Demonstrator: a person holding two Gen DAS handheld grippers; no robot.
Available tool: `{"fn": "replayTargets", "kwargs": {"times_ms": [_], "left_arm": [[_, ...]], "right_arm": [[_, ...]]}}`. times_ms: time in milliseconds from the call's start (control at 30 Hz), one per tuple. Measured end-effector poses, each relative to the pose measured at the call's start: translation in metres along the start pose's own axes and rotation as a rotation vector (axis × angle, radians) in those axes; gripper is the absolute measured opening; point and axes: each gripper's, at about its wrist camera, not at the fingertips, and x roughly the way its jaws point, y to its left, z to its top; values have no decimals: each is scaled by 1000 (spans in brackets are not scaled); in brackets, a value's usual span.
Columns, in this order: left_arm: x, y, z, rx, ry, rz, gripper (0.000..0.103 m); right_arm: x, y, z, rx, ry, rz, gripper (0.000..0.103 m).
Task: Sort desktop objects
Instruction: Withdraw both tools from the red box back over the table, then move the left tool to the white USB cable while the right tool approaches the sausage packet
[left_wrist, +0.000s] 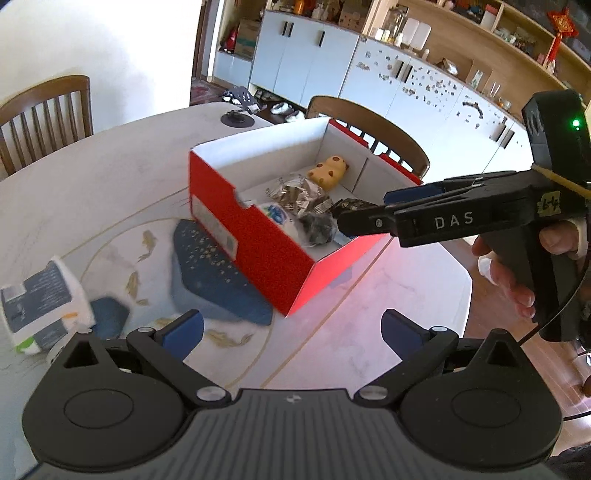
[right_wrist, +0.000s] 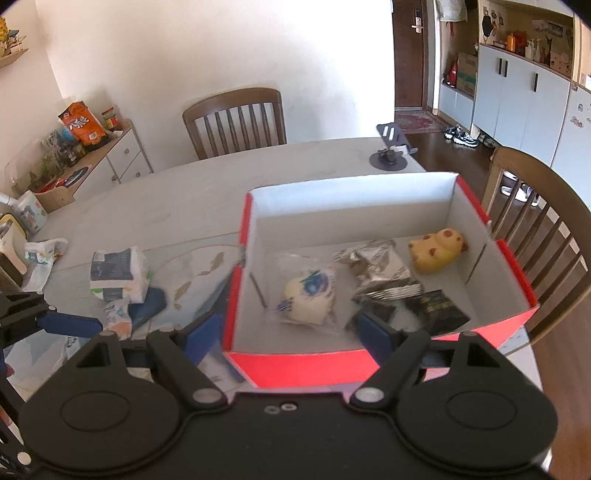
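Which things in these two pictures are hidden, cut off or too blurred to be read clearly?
- Blue object, left wrist view: the red box covers part of it, and blur hides what it is.
- Tissue pack, left wrist view: its print is too blurred to read.
- Black packet, right wrist view: its label is too small to read.
- Left gripper, right wrist view: cut off by the left edge.

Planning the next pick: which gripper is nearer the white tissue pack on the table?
Left. The left gripper hovers just right of the tissue pack; the right gripper is over the red box, farther off.
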Motion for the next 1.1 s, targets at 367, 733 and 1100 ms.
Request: {"fn": "replayTargets", "kwargs": {"times_ms": [367,733,1100], "left_arm": [[-29,36,-34,-30,-19,41,103],[-52,66,-75,-81,-42,67,103],[-66,98,-104,-147,-66,113,103]], "right_arm": [[15,54,-10,-34,25,30,83],[34,105,-18,-78,57,77,83],[52,137,-23,-105,84,96,83]]}}
